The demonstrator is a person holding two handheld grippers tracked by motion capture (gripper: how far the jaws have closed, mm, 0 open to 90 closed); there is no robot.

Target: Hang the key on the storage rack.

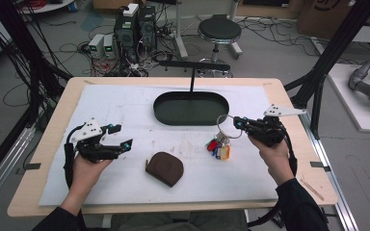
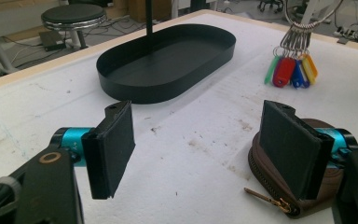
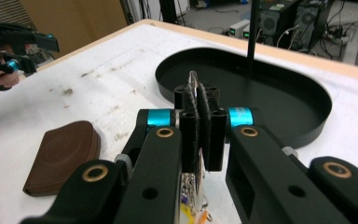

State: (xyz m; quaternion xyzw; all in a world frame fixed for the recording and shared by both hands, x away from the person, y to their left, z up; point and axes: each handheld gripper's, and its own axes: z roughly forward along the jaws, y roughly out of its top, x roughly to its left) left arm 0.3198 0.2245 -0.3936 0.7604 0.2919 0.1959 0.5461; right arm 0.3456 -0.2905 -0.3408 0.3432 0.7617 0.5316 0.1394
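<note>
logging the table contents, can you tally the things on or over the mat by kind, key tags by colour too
black oval tray: 1
brown zip pouch: 1
key bunch on a ring, held up by the right gripper: 1
tags on that bunch, seen from the left gripper view: green 1, red 1, blue 1, orange 1
total: 3 things, 4 tags

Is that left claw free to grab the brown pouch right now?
Probably yes: the left claw is open and holds nothing, and the brown pouch lies just beside it on the white mat with nothing between them.
</note>
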